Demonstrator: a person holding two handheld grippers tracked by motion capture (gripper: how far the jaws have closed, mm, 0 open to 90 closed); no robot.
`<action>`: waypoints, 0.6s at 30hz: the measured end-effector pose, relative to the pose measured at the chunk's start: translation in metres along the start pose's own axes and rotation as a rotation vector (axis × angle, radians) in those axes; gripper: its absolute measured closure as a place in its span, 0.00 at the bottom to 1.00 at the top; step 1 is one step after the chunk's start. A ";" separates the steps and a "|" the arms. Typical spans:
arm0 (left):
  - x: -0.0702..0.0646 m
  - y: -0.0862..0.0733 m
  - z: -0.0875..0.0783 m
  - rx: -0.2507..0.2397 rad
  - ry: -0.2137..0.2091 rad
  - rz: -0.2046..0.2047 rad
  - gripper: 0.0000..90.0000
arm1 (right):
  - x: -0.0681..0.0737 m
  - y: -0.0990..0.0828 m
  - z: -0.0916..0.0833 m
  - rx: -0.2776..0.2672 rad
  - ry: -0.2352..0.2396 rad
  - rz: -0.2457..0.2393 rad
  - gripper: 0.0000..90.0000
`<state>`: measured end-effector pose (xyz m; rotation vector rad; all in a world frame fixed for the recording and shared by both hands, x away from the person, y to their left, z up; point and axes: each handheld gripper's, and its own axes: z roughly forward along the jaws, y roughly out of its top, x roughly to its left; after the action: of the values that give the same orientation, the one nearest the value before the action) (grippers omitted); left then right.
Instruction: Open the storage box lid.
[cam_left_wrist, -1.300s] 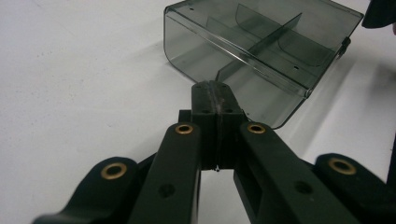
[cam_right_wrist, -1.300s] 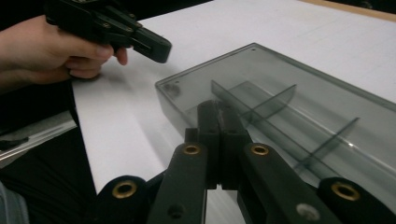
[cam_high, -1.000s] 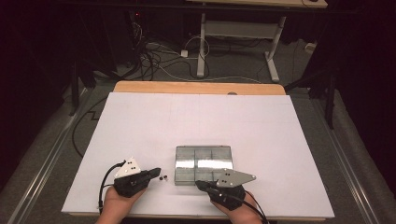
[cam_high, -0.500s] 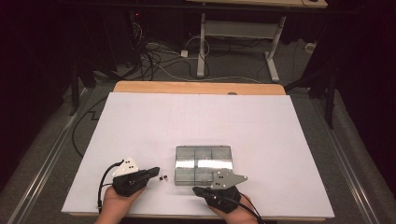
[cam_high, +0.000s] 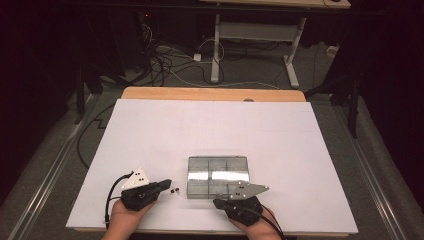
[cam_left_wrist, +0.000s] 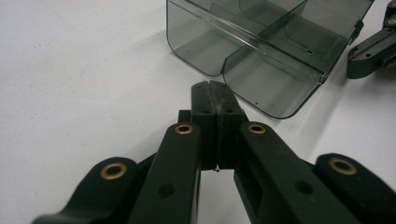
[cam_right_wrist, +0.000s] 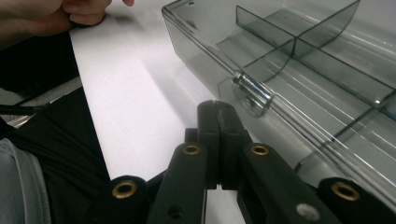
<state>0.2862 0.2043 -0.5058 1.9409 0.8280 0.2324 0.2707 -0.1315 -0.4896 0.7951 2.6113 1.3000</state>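
box (cam_high: 218, 177): no label, brand or number legible on the clear smoked plastic
bench (cam_high: 150, 130): plain white sheet, nothing printed that I can read
left gripper (cam_left_wrist: 215, 95): black parts, brass inserts, no markings legible
right gripper (cam_right_wrist: 218, 112): same, no text or numbers
grey plate (cam_high: 247, 190): a few dark dots, no characters readable
background: cables and frames, too dark and small for any signage
readable text overall: none

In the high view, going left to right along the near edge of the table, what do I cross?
Left gripper → two small dark objects → clear divided box, with the right gripper's body at its near right corner.
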 end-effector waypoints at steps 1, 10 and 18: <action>0.000 0.000 0.000 0.000 0.000 0.001 0.97 | -0.001 0.000 0.000 0.003 -0.001 -0.002 1.00; -0.001 0.000 0.001 0.005 0.004 0.009 0.97 | -0.004 -0.002 0.002 0.015 -0.008 0.008 1.00; -0.001 0.000 0.000 0.003 0.003 0.008 0.97 | -0.006 -0.002 0.000 0.002 -0.009 0.023 1.00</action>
<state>0.2858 0.2033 -0.5058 1.9477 0.8236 0.2392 0.2747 -0.1358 -0.4922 0.8311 2.6042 1.2969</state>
